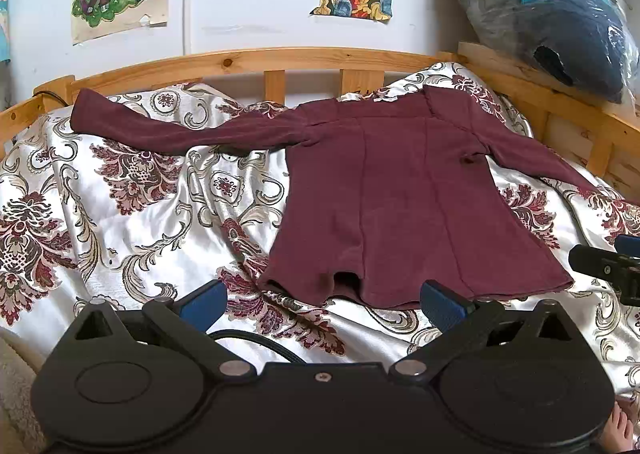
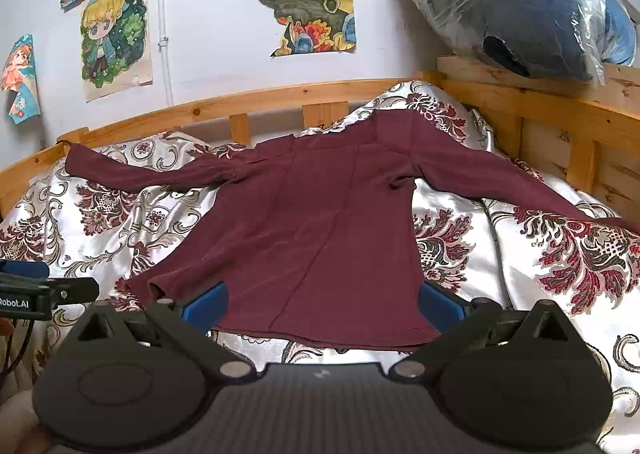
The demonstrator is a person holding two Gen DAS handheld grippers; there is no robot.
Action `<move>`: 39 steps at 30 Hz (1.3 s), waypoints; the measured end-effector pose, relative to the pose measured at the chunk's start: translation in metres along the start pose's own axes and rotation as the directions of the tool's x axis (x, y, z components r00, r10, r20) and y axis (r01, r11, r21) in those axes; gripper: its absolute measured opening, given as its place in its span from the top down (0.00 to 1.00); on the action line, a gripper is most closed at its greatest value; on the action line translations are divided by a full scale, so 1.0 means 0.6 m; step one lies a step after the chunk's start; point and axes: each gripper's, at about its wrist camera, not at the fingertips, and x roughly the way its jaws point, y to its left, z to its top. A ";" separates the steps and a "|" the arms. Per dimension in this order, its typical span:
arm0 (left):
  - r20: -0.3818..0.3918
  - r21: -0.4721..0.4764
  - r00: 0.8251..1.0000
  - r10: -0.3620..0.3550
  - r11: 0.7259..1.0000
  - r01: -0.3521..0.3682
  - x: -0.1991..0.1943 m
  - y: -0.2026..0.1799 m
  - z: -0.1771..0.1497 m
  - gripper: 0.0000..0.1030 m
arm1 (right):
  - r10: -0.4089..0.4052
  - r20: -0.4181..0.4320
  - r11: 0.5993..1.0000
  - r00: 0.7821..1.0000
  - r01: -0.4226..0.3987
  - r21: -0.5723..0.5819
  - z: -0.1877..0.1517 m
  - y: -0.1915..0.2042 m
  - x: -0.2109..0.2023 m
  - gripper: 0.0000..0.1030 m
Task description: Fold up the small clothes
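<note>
Folding has not begun, as far as these views show: the maroon top (image 1: 400,190) lies spread flat and face down or face up, you cannot tell which, on the patterned bedspread (image 1: 120,214), with both sleeves still out to the sides and no crease made in the body. Everything remains for you to do, which I judge to be bringing in each sleeve, then doubling the body. The garment's long axis runs from hem to neckline, roughly six o'clock to twelve o'clock in both wrist views, hem nearest you and neck toward the wooden bed rail (image 1: 256,56). Its left sleeve (image 1: 180,134) stretches out toward ten o'clock, the right sleeve (image 2: 520,190) trails off toward three o'clock and dips slightly. Your left gripper (image 1: 324,302) hangs just short of the hem with its blue pads spread as wide as they go and nothing between them; the hem's left corner sits at about twelve o'clock from it. Your right gripper (image 2: 324,304) is likewise wide apart and empty, its pads straddling the hem's right half from above, whether touching the cloth you cannot tell. A bagged bundle (image 2: 540,10) rests on the rail at two o'clock, clear of your work.
</note>
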 end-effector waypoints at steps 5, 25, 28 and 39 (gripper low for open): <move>-0.001 0.000 1.000 0.001 1.000 -0.001 0.004 0.003 0.001 0.01 | 0.001 -0.001 1.000 1.000 -0.001 0.001 0.001 0.001 -0.001 0.00; -0.019 -0.016 1.000 0.004 1.000 -0.004 0.007 0.004 -0.003 0.01 | 0.000 -0.004 1.000 1.000 0.000 0.008 0.001 -0.002 0.000 0.00; -0.019 -0.016 1.000 0.004 1.000 -0.004 0.007 0.005 -0.004 0.01 | 0.000 -0.004 1.000 1.000 0.000 0.009 0.001 -0.002 0.000 0.00; -0.026 -0.018 1.000 -0.001 1.000 0.001 0.008 0.005 -0.005 0.01 | 0.001 -0.006 1.000 1.000 -0.001 0.011 0.001 -0.004 0.001 0.00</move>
